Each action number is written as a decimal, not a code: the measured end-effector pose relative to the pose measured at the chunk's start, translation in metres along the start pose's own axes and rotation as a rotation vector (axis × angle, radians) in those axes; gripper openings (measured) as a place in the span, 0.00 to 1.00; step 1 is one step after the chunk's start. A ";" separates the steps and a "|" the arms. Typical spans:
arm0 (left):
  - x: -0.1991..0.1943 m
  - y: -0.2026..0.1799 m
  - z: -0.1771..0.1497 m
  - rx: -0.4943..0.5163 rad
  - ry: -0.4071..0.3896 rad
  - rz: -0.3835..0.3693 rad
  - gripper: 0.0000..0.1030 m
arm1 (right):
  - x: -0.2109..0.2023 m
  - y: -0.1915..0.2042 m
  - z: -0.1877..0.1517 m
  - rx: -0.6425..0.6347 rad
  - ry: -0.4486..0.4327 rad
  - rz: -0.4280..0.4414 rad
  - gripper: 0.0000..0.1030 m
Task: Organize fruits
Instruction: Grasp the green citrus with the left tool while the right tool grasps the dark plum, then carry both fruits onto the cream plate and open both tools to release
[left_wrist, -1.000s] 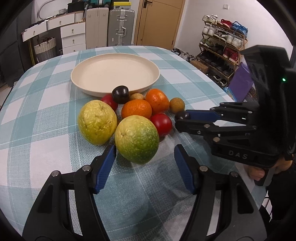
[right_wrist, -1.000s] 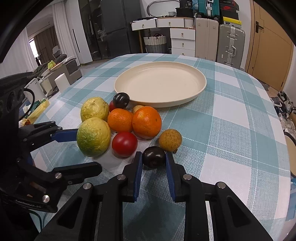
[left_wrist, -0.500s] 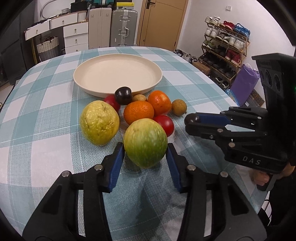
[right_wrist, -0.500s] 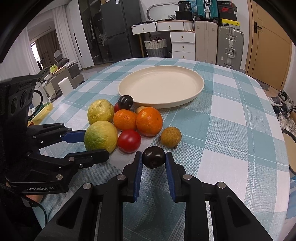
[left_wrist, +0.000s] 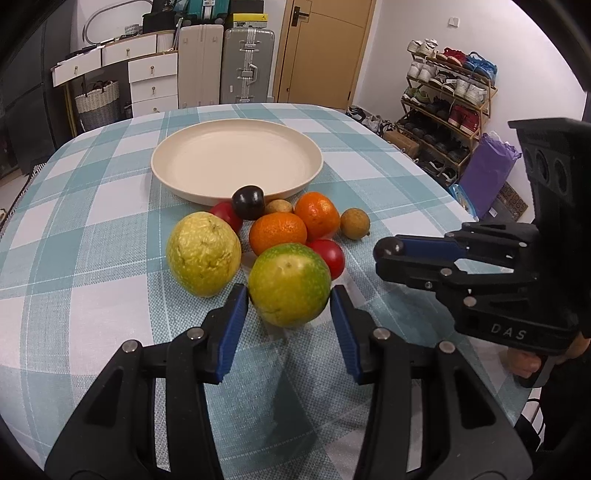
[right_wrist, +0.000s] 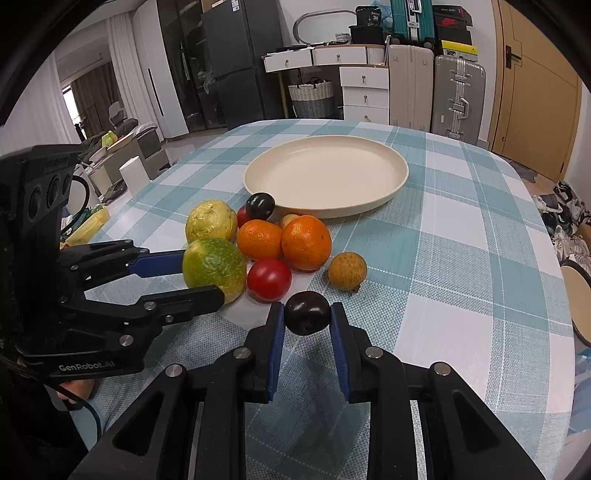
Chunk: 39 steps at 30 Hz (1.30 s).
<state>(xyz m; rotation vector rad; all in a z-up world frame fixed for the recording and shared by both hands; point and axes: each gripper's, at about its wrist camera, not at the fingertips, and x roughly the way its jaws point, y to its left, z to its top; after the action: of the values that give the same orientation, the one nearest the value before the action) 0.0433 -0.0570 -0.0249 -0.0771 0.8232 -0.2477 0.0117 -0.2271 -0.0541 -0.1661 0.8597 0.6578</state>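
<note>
Right hand-held gripper (left_wrist: 386, 254) marked "DAS", left hand-held gripper (right_wrist: 203, 275) "GenRobot.AI"

Fruits clustered just in front of empty cream plate (left_wrist: 236, 162): green-yellow guava (left_wrist: 289, 284), yellow guava (left_wrist: 203, 253), two oranges (left_wrist: 277, 232), tomato (left_wrist: 327, 254), dark plum (right_wrist: 307, 312) off the checked cloth, brown longan (right_wrist: 347, 270) apart

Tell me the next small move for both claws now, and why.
Probably lift both and carry them toward the plate. The left claw has just closed onto the green fruit, the right claw is shut on the dark plum, and the plate holds nothing yet.
</note>
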 end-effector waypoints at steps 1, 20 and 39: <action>0.002 0.000 0.001 0.000 0.005 0.001 0.42 | 0.000 0.000 0.000 -0.001 0.000 0.000 0.25; -0.007 -0.003 0.008 -0.001 -0.037 -0.005 0.42 | -0.011 -0.002 0.004 0.007 -0.044 0.011 0.24; -0.058 0.030 0.027 -0.052 -0.169 0.078 0.43 | -0.030 0.017 0.037 -0.010 -0.139 0.023 0.24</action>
<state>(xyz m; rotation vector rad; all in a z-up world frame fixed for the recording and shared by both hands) 0.0308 -0.0142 0.0305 -0.1132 0.6630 -0.1435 0.0108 -0.2136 -0.0054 -0.1182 0.7261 0.6876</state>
